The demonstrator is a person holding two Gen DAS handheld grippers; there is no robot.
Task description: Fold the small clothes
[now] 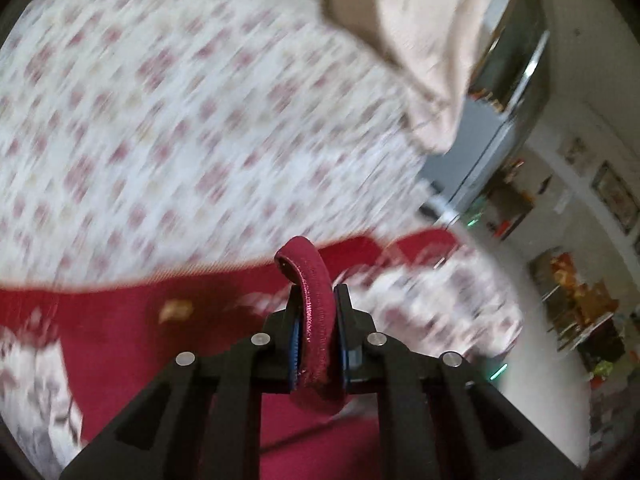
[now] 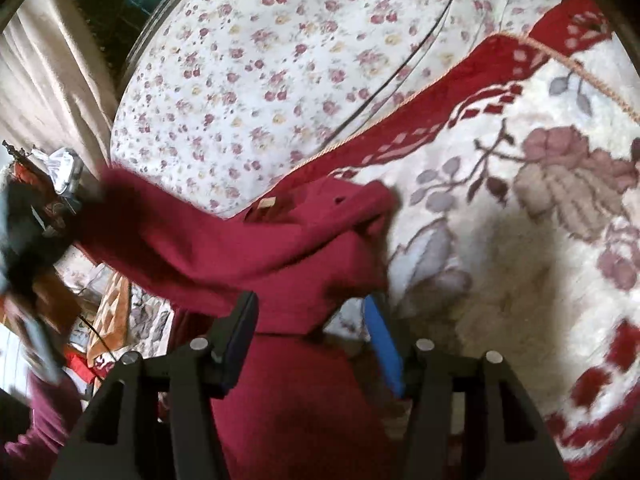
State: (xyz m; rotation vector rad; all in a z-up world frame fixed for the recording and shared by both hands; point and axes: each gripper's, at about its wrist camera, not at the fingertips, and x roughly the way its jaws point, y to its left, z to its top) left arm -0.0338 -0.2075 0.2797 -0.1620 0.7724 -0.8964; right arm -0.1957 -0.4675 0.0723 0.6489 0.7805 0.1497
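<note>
One maroon garment point(image 1: 316, 320) hem between left hand-held gripper point(image 1: 318, 300) fingers.

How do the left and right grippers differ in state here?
The left gripper is shut on a ribbed edge of the dark red garment; the right gripper stands open, with the cloth lying loose between its fingers. The left view is blurred; the right is sharper. Both have blue pads.

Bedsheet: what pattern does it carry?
Small red and yellow flowers on white bedsheet, clearest in the right wrist view.

floral sheet point(image 2: 256, 80) | plush blanket point(image 2: 500, 240) (red border) | beige curtain point(image 2: 44, 92)
</note>
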